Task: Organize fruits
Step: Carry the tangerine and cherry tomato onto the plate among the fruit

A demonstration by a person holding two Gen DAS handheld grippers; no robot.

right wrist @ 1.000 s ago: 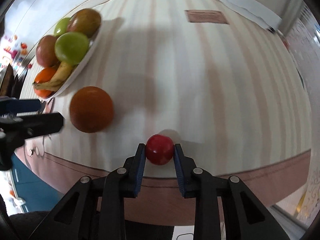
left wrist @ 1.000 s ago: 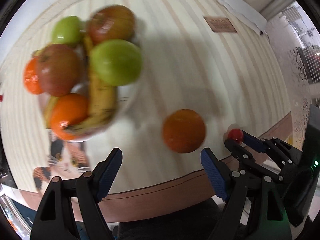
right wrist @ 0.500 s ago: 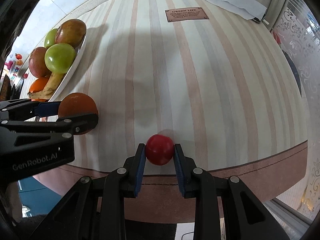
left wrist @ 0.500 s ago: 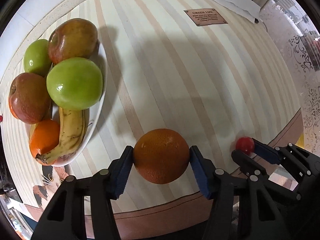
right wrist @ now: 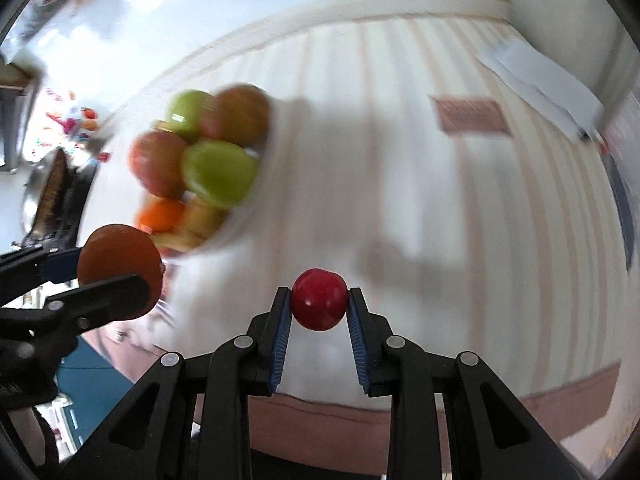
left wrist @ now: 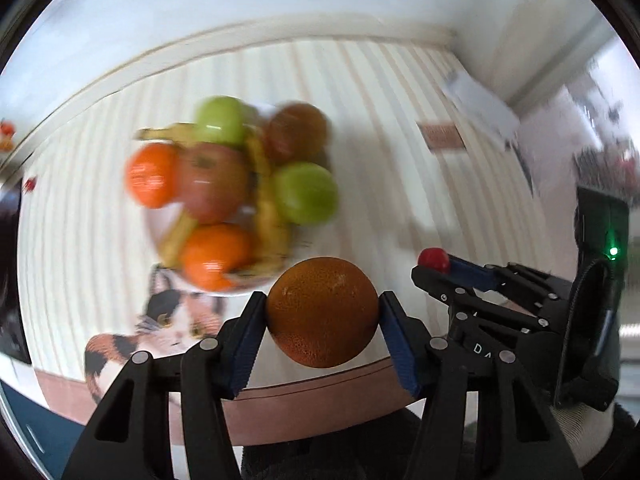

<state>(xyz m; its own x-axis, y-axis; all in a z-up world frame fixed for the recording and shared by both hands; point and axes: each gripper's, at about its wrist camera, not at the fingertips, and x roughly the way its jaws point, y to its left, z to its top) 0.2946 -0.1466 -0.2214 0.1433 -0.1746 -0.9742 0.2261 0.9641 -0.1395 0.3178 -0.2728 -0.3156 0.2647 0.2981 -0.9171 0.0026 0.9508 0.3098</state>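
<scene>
My left gripper (left wrist: 322, 312) is shut on a dark orange (left wrist: 322, 312) and holds it above the striped table, in front of a white fruit bowl (left wrist: 244, 290). The bowl holds green apples (left wrist: 306, 193), red apples (left wrist: 212, 184), oranges (left wrist: 216, 256) and bananas (left wrist: 269, 216). My right gripper (right wrist: 319, 305) is shut on a small red fruit (right wrist: 319, 305), raised over the table. The held orange (right wrist: 120, 266) and the bowl (right wrist: 244, 216) also show at the left of the right wrist view. The right gripper with the red fruit (left wrist: 433, 258) shows at the right of the left wrist view.
A cat-print mat (left wrist: 160, 328) lies under the bowl's near side. A brown label (right wrist: 472, 118) and white paper (right wrist: 536, 76) lie at the far right of the striped table (right wrist: 440, 208). The table's brown front edge (right wrist: 320, 424) runs below both grippers.
My left gripper has closed on the orange and lifted it off the table. Both grippers have risen with their fruit, and the bowl now sits ahead of them; the view is motion-blurred.
</scene>
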